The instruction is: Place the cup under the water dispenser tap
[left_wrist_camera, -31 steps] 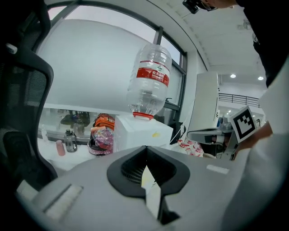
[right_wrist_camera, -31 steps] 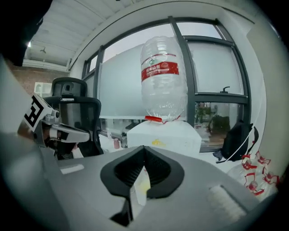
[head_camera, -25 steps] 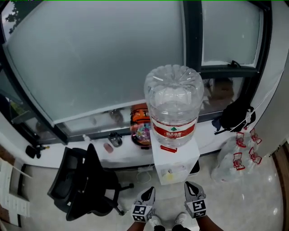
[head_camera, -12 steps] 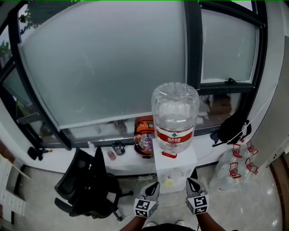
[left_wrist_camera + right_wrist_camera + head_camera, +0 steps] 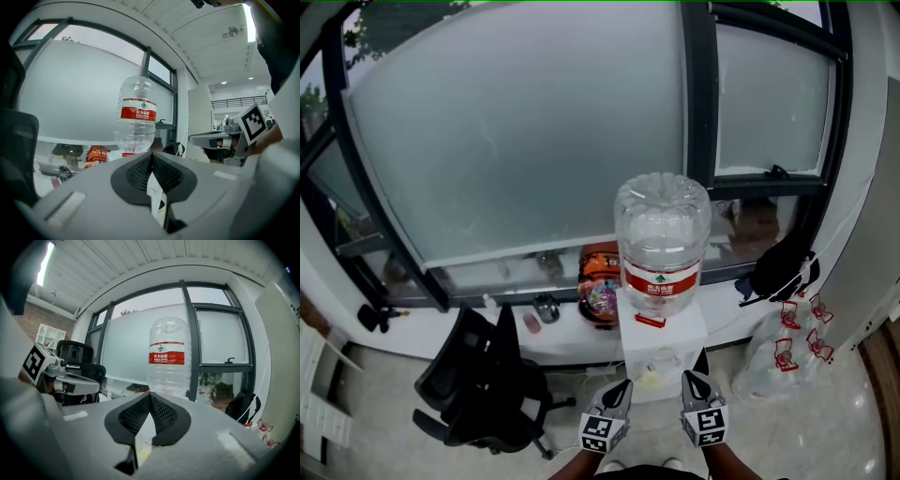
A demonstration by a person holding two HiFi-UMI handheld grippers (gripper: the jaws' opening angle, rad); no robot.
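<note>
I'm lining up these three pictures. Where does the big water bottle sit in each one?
Head view: bottle near the middle, slightly right of centre.
Left gripper view: bottle just left of centre, at mid-height.
Right gripper view: bottle just right of centre, at mid-height.
Shared landmark: the dark window post, right of the bottle in the head and right gripper views, behind its top in the left gripper view.

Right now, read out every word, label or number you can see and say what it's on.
"农夫山泉": white characters on the red label of the water bottle.
"NONGFU SPRING": smaller line under them, on the same label.
Red tag on the dispenser: too small to read.
Red print on the plastic bags: too blurred to read.
</note>
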